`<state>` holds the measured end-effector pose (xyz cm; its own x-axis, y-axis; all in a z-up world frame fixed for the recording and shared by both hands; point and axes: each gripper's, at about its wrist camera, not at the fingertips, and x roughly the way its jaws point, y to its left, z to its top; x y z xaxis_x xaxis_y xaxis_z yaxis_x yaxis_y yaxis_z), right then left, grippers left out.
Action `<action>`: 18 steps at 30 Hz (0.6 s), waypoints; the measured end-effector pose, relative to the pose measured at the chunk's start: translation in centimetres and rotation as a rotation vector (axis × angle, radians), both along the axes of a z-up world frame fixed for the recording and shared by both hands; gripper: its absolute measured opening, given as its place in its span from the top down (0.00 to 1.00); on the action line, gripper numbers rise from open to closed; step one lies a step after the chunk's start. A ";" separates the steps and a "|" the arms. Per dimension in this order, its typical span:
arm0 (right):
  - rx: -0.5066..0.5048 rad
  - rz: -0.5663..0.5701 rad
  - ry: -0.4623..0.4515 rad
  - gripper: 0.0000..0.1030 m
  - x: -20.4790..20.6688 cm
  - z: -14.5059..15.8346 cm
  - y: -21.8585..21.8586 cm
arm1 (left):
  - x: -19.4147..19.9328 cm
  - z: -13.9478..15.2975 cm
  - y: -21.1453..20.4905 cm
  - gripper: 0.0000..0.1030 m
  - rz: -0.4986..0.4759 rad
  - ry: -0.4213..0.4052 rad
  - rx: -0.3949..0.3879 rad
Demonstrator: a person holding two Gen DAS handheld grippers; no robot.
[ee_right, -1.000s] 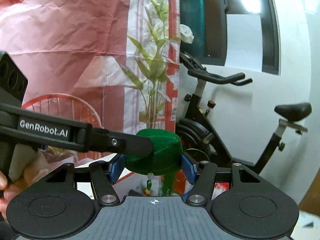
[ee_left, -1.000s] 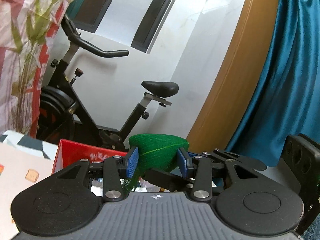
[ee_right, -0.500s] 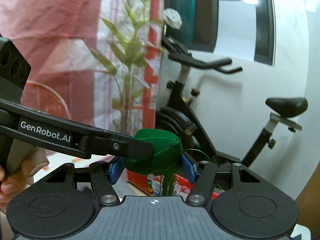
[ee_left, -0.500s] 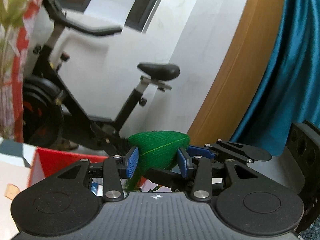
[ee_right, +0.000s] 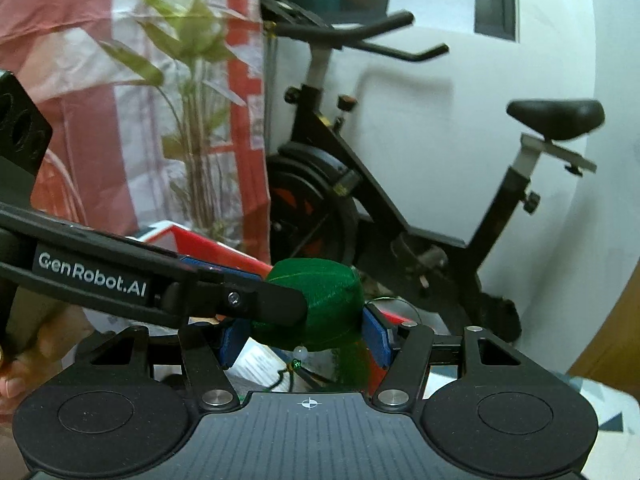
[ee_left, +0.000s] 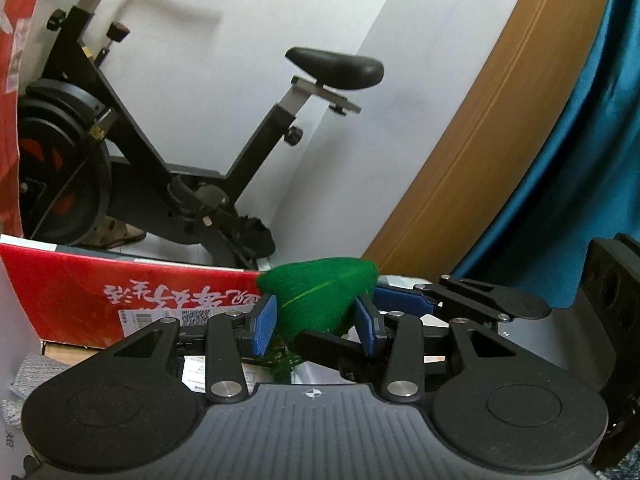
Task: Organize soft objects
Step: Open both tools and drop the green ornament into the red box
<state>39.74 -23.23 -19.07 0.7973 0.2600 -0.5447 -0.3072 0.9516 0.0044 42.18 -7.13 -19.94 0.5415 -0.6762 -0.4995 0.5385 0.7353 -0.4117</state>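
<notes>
Both grippers clamp one green pouch [ee_left: 320, 300], held in the air above the near edge of the red box [ee_left: 80, 284]: left gripper [ee_left: 316, 322] and right gripper [ee_right: 304, 334] each pinch it. Risk: pulling apart could tear it or snag its tassel [ee_right: 352, 364] on the pads.

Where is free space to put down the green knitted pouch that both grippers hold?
Little bare room shows. Below the green knitted pouch, the red cardboard box already holds papers and grey cloth. Beyond it stands the exercise bike. The left gripper and right gripper crowd the middle.
</notes>
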 end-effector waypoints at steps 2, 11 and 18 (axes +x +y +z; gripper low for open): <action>0.002 -0.019 0.017 0.45 0.4 -0.5 -0.3 | 0.3 -0.3 -0.1 0.57 0.003 -0.003 0.016; -0.008 -0.111 0.047 0.46 0.3 -0.9 -1.1 | -0.3 0.9 1.3 0.33 0.077 -0.089 0.135; 0.004 -0.153 -0.010 0.17 -2.4 1.2 -0.2 | -3.9 3.9 3.4 0.00 0.156 -0.221 0.213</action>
<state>37.33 -23.45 -17.89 0.8331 0.1372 -0.5359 -0.1590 0.9873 0.0057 38.31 -3.78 -16.05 0.7409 -0.4701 -0.4797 0.4719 0.8726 -0.1262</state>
